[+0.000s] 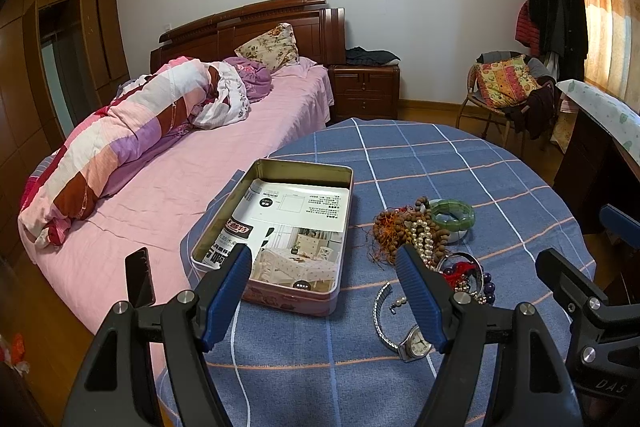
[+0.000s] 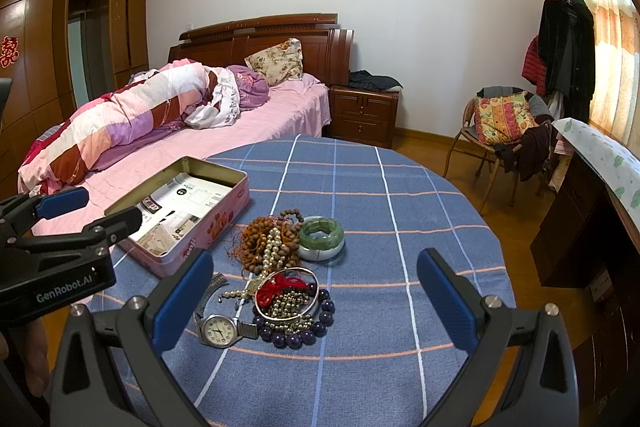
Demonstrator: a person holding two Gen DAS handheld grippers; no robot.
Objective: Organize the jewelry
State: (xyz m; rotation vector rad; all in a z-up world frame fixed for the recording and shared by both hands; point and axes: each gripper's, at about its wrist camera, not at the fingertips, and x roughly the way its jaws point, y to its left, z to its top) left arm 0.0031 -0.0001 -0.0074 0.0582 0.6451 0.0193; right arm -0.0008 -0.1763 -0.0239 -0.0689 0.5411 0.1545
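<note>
An open pink tin lined with a printed leaflet sits on the blue checked tablecloth. Right of it lies a jewelry pile: brown bead strings, a pearl necklace, a green jade bangle, a silver bangle with red cord, purple beads and a wristwatch. My left gripper is open and empty, above the tin's near edge. My right gripper is open and empty, above the pile's near side.
The round table's cloth extends far and right of the jewelry. A pink bed stands left, with a phone on its edge. A chair and a dark desk stand right.
</note>
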